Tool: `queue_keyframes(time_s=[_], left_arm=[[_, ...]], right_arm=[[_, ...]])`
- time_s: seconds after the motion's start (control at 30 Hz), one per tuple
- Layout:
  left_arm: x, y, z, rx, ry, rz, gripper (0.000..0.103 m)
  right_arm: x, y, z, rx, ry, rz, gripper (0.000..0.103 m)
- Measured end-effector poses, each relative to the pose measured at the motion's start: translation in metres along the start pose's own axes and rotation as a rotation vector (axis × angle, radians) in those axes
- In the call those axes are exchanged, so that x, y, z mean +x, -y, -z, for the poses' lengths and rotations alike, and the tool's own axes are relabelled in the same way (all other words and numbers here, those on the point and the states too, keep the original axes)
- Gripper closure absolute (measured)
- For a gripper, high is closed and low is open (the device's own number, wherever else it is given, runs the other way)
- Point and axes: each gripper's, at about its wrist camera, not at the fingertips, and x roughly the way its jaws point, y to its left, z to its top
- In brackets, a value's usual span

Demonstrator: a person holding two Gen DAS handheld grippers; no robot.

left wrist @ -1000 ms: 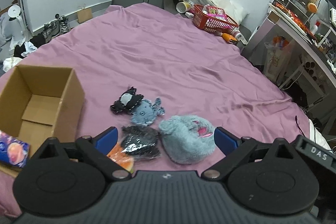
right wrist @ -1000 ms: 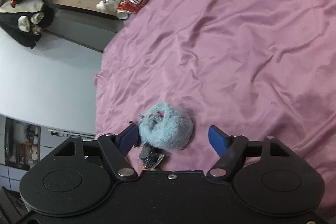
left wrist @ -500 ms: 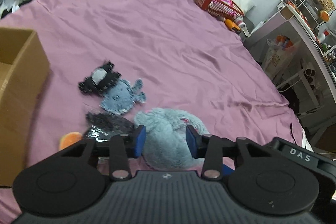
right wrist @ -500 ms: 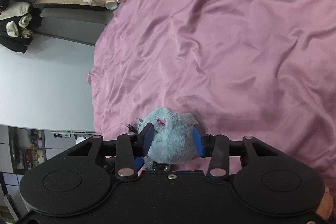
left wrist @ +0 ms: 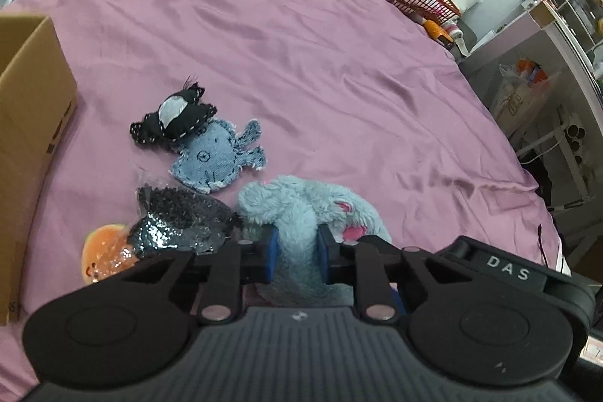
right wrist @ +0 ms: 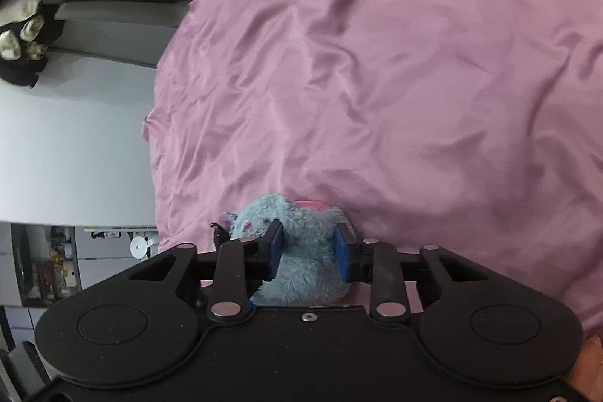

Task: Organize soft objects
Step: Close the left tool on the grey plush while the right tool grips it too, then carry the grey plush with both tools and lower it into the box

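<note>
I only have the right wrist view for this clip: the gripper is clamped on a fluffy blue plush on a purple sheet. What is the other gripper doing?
Observer: The left gripper is shut on the same fluffy blue plush, pinching a narrow fold of it.
Operator: Is there a container anywhere?
Observer: An open cardboard box stands on the purple sheet, at the left edge of the left wrist view.
Operator: Any other soft things lying out?
Observer: Four, between the box and the plush: a black stitched toy overlapping a denim toy, a black sequinned piece, and an orange toy partly under that piece.
</note>
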Motion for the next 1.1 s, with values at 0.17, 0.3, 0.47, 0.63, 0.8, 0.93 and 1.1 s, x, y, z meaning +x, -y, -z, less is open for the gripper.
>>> queue_keyframes(time_s=[0.17,0.3,0.47,0.63,0.8,0.93,1.1], left_arm=[[-0.017,-0.001,-0.002,0.012,0.053,0.023,0.086],[-0.037,-0.001,-0.005,0.027,0.098,0.027,0.087],[-0.068,-0.006,-0.008,0.037,0.157,0.035,0.087],[-0.096,-0.014,-0.011,0.053,0.209,0.033,0.087],[-0.124,-0.028,-0.015,0.052,0.255,0.024,0.088],[-0.145,-0.045,-0.022,0.041,0.276,0.019,0.088],[-0.162,-0.066,-0.027,0.032,0.301,0.020,0.088]], right_arm=[[-0.013,-0.009,0.003,-0.058,0.026,-0.052,0.081],[-0.021,-0.018,0.006,-0.102,0.033,-0.117,0.081],[-0.033,-0.032,0.015,-0.155,0.036,-0.196,0.082],[-0.044,-0.050,0.029,-0.208,0.039,-0.261,0.082],[-0.048,-0.072,0.048,-0.270,0.052,-0.322,0.082],[-0.051,-0.092,0.068,-0.332,0.079,-0.356,0.082],[-0.051,-0.108,0.089,-0.397,0.096,-0.390,0.082]])
